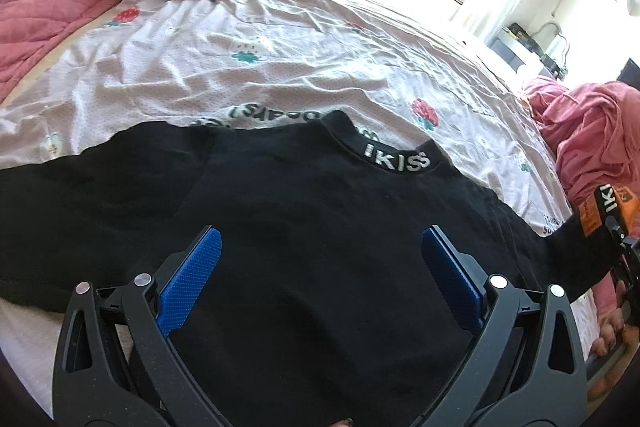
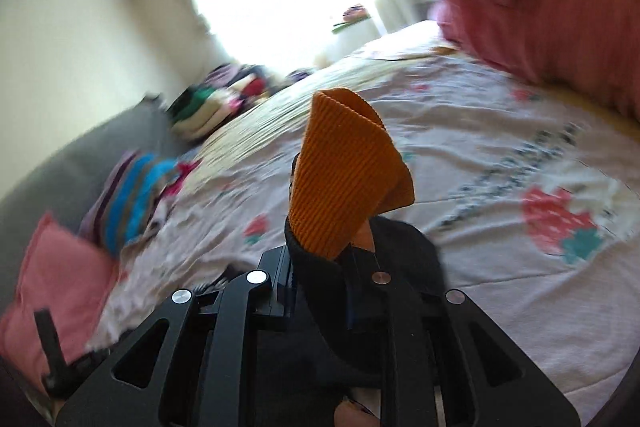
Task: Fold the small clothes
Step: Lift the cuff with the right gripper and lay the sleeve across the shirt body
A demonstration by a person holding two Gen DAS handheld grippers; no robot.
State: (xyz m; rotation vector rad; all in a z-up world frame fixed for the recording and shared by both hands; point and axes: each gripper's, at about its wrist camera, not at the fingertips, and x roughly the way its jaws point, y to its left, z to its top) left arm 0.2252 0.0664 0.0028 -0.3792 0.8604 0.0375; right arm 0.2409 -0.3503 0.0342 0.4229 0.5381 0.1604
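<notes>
Left wrist view: the black long-sleeved knit top with a lettered collar (image 1: 304, 227) lies spread flat on the bed's pale strawberry-print sheet (image 1: 280, 67). The left gripper (image 1: 320, 255) hovers over the top's body, its blue-padded fingers (image 1: 192, 275) spread wide and holding nothing. Toward the right of the top, one sleeve is lifted off the sheet. Risk: pulling that sleeve unopposed could drag the whole top askew. A crumpled pink garment (image 1: 592, 139) beyond the lifted sleeve crowds the fold area.

Right wrist view: the right gripper (image 2: 324, 251) is clamped on the sleeve's ribbed orange cuff (image 2: 344, 179). The cuff bunches above the fingers; it could slip. This view is blurred.
</notes>
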